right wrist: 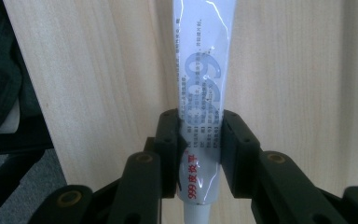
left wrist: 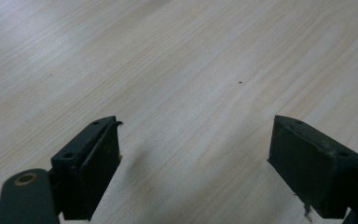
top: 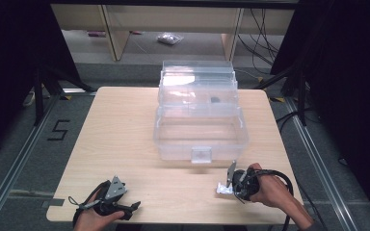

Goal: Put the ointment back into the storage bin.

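right tongs [top: 225, 188] grip white tube [top: 222, 189]; left tongs [top: 134, 207] on table [top: 125, 139]; clear box [top: 200, 120] mid-table

Light wood counter [top: 125, 139], rounded corners, standing on a grey floor [top: 33, 159]. A clear plastic box [top: 200, 139] sits on the counter at centre-back, latch facing the near edge, its tiered lid trays open toward the far edge. Small dark item inside an upper tray. A "5" is marked on the floor, left of the counter.

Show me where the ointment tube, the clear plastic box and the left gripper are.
ointment tube [right wrist: 203, 88], right gripper view, printed body.
clear plastic box [top: 200, 155], high view, front latch.
left gripper [left wrist: 193, 163], left gripper view, between open jaws.
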`<state>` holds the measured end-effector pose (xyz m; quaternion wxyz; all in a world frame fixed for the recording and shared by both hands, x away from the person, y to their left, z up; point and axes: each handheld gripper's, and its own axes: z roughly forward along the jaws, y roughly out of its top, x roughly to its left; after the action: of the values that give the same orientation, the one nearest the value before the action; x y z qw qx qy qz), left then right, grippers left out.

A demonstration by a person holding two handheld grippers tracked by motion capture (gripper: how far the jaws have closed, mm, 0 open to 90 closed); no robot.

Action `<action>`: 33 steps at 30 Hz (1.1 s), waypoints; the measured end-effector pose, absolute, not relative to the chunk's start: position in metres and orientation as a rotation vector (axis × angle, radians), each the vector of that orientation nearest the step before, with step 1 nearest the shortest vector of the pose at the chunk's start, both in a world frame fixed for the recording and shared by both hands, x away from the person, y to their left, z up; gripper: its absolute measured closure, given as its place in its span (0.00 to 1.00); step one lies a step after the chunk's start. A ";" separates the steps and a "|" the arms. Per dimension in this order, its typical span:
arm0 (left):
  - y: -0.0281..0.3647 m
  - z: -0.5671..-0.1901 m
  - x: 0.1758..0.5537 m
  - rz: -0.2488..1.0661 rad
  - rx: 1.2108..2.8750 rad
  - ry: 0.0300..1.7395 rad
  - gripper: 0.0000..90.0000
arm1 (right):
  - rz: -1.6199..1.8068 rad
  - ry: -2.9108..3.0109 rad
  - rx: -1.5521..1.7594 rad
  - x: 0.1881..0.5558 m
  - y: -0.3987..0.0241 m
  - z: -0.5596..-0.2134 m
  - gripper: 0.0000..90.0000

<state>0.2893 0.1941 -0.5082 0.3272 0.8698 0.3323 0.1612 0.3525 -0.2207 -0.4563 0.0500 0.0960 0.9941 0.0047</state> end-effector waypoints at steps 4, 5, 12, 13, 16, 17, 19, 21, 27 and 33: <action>0.194 -0.509 0.290 0.420 2.274 0.870 0.18 | 0.012 3.033 0.333 0.353 -0.223 -0.454 0.79; 0.194 -0.508 0.289 0.423 2.276 0.870 0.18 | 0.015 3.037 0.305 0.354 -0.222 -0.453 0.79; 0.194 -0.508 0.289 0.426 2.276 0.872 0.18 | 0.028 3.025 0.387 0.354 -0.224 -0.438 0.79; 0.194 -0.508 0.289 0.426 2.276 0.872 0.18 | 0.035 3.045 0.331 0.357 -0.224 -0.437 0.79; 0.194 -0.508 0.289 0.425 2.277 0.871 0.18 | 0.055 3.040 0.345 0.358 -0.225 -0.433 0.79; 0.194 -0.508 0.289 0.425 2.277 0.871 0.18 | 0.055 3.040 0.345 0.358 -0.225 -0.433 0.79; 0.194 -0.508 0.289 0.426 2.278 0.871 0.18 | 0.072 3.034 0.327 0.361 -0.226 -0.430 0.79; 0.194 -0.508 0.289 0.425 2.279 0.870 0.18 | 0.079 3.030 0.284 0.362 -0.227 -0.429 0.79; 0.194 -0.508 0.289 0.426 2.279 0.871 0.18 | 0.093 3.028 0.298 0.363 -0.224 -0.417 0.79; 0.194 -0.508 0.290 0.425 2.277 0.871 0.18 | 0.105 3.019 0.343 0.366 -0.225 -0.406 0.79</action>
<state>0.2897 0.1944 -0.5083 0.3274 0.8693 0.3327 0.1625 0.3663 -0.2251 -0.4062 0.0504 0.1127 0.9917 0.0346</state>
